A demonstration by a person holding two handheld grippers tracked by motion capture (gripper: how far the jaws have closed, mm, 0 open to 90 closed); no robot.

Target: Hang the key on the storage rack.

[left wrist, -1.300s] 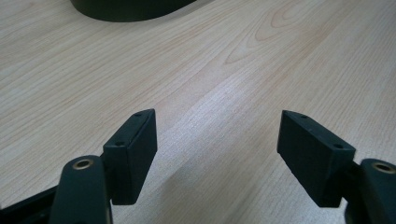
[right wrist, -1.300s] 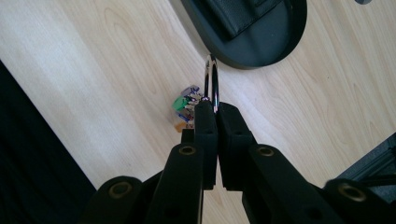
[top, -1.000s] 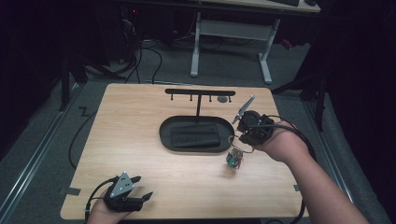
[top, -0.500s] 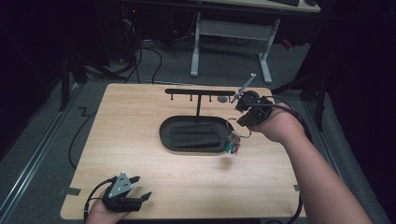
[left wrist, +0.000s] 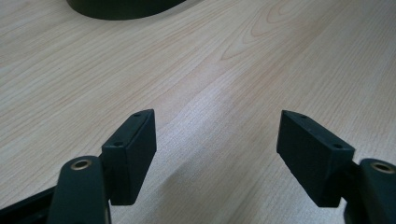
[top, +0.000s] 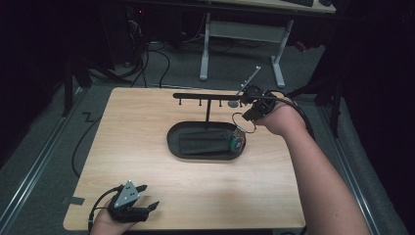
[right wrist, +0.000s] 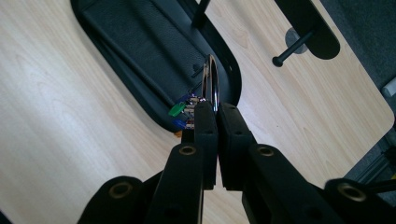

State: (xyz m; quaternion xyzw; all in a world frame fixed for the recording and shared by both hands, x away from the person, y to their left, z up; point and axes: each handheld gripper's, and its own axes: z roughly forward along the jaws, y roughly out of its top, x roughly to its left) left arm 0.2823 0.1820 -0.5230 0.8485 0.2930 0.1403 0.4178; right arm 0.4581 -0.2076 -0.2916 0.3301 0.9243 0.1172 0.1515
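Light wood surface (top: pixel 147 127), dark room around it. Mid-surface sits a black oval tray (top: pixel 178 147); from its centre rises a thin post carrying a black rack bar (top: pixel 195 96) with short pegs hanging under it. A round grey disc (top: pixel 233 104) lies on the surface under the bar's right end. Right hand-held gripper (top: pixel 248 113) is above the tray's right end, just below and in front of the bar's right end; the bar and its nearest peg (right wrist: pixel 292 50) stand close ahead of it. Its jaws are pressed together on a metal key ring (right wrist: pixel 211 81), seen edge-on in the right gripper view. The ring stands roughly upright, its plane in line with the jaws, and small green and blue tags (top: pixel 238 142) dangle below it over the tray's right rim. Left hand-held gripper (top: pixel 147 196) rests at the near left corner of the surface, jaws wide apart with nothing between them, bare wood ahead. Against a second ago: right hand with ring and tags has travelled from the open surface right of the tray up and back toward the bar's end; left hand unchanged.
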